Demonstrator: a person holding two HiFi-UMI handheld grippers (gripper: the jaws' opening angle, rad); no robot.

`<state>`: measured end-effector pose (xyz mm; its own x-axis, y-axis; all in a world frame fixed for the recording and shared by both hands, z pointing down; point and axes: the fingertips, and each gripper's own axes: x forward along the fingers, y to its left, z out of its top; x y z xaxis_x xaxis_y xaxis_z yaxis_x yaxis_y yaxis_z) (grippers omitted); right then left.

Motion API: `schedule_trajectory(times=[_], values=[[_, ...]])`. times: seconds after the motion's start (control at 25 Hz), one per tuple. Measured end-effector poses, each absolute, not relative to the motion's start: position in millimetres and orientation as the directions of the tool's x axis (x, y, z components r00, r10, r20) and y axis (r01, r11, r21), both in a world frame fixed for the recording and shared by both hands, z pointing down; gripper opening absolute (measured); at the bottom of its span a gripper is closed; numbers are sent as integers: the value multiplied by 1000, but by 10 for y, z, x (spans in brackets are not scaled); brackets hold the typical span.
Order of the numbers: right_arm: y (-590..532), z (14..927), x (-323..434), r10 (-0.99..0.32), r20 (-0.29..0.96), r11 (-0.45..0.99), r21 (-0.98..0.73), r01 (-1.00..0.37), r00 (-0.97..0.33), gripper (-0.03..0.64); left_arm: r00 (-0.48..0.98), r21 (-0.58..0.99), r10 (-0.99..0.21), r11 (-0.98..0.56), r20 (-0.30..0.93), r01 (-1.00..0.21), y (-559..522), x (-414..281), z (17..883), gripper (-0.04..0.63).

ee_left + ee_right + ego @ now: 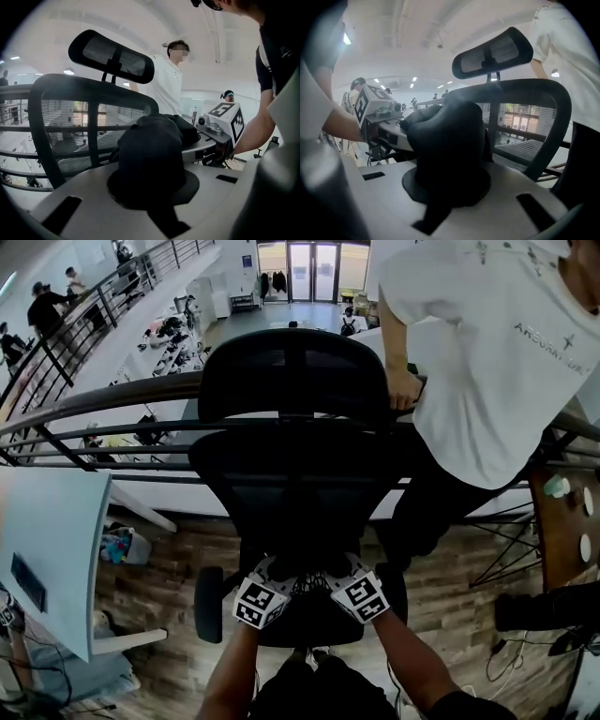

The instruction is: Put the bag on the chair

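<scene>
A black mesh office chair [295, 474] faces me in the head view, its seat [314, 620] low in the middle. Both grippers hold a black bag [306, 585] just above that seat. My left gripper [279, 576] is shut on bunched black bag fabric [150, 154], which hides its jaws. My right gripper [334, 574] is shut on the same bag [450, 140] from the other side. Each gripper view shows the other gripper beside the bag: the right gripper [220, 126] and the left gripper [377, 117]. The chair's backrest [89, 126] and headrest [492, 54] rise right behind the bag.
A person in a white shirt [487, 362] stands behind the chair at the right, one hand [403, 390] on the backrest. A metal railing [103, 413] runs behind the chair over a lower floor. A white desk [47, 549] is at left, a wooden table [562, 531] at right.
</scene>
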<state>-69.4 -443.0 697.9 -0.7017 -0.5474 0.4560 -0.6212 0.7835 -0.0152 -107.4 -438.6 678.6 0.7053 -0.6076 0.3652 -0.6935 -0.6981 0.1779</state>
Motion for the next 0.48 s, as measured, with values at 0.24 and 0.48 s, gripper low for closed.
schedule_trajectory(times=[0.24,0.48], values=[[-4504,7359,-715,-527,497,772,-59,-633,-690,38,698,201,-588,-688,410,-697,-4482,-1079,7200,54],[-4675,7779,-748,-519,538,754,-79,-652,-665,38,681,212,-578,-672,448,-710,-4658,-1142,7598,54]])
